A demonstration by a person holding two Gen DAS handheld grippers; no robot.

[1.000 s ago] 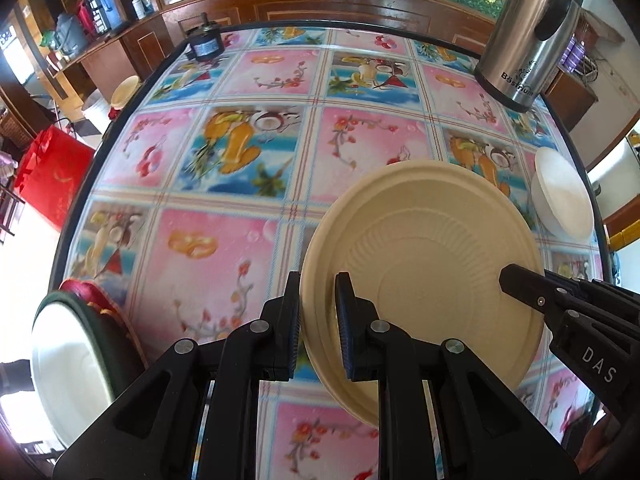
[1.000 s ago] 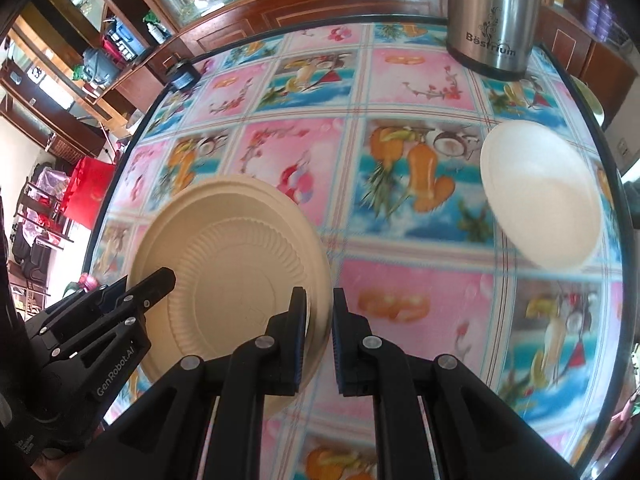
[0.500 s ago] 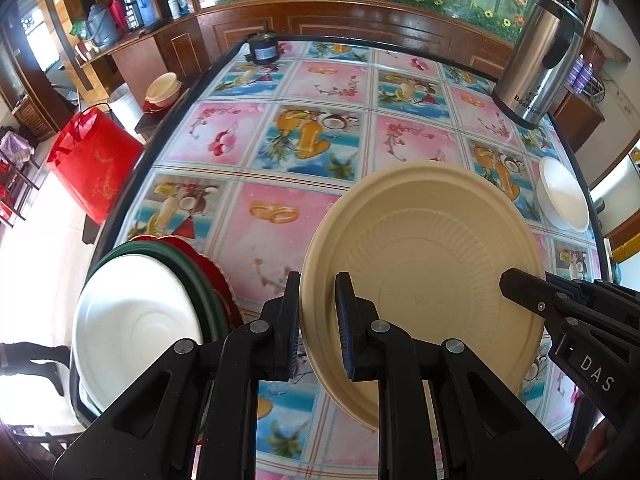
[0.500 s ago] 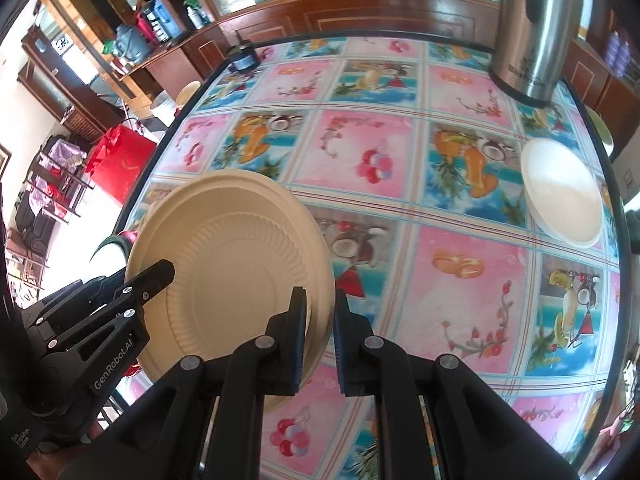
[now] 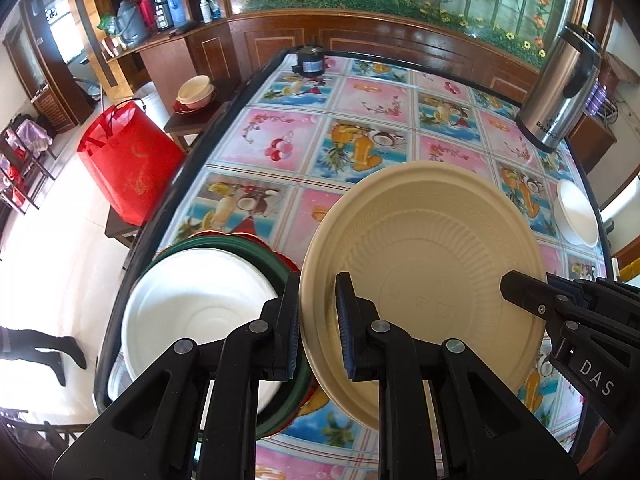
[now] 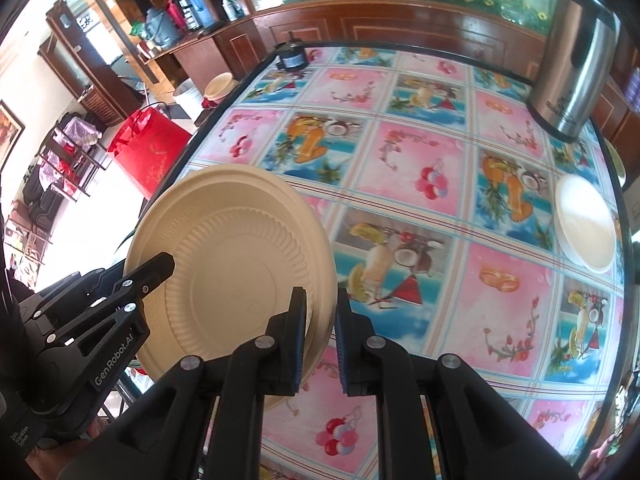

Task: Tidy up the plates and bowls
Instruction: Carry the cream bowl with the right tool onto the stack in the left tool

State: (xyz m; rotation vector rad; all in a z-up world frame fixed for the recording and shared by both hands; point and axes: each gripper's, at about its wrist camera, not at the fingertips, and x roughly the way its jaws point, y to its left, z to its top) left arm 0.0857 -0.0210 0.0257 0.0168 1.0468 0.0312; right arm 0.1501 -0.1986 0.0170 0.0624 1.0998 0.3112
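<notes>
One beige plate (image 5: pixel 424 264) tilted on edge, both grippers' jaws clamped on its rim, left gripper (image 5: pixel 318 328) and right gripper (image 6: pixel 322 334); one white bowl (image 5: pixel 192 320) beside it.

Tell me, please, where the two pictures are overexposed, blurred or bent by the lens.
Left wrist view: the floor at left is washed out by daylight, and the table edge curves from fisheye distortion. Right wrist view: the room at far left is blown out, the tablecloth looks slightly smeared, and the steel kettle leans inward.
</notes>
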